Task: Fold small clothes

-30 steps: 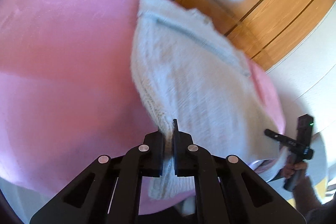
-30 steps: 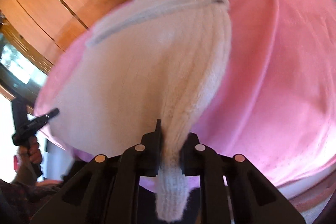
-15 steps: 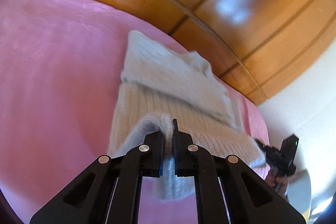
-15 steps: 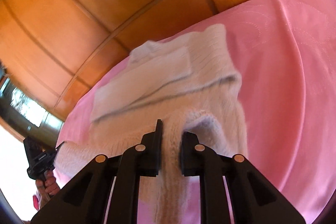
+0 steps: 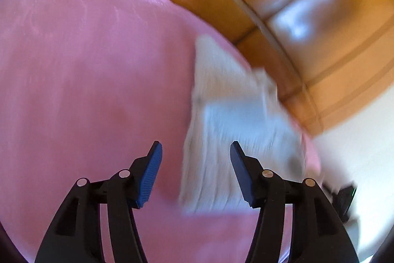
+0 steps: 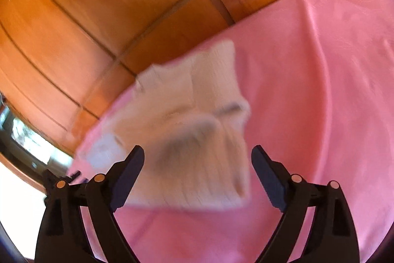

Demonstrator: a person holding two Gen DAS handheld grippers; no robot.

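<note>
A small cream knitted sweater lies folded over itself on the pink cloth; both views of it are motion-blurred. My left gripper is above the sweater's near left edge, its jaws opening and the pads off the knit. In the right wrist view the sweater lies just beyond my right gripper, whose jaws are opening wide with no pad pressing on it. The near hem shows between the fingers of both grippers. The other gripper appears dark at the right edge of the left wrist view.
The pink cloth covers a wide soft surface with open space left and right of the sweater. Glossy wooden panels rise behind it. A pale wall stands at the right, and a dark frame with a window at the left.
Both grippers let go of the sweater's hem and their jaws spread apart. The lifted half of the sweater has dropped onto the rest, leaving it folded. Both hands moved forward over the cloth.
</note>
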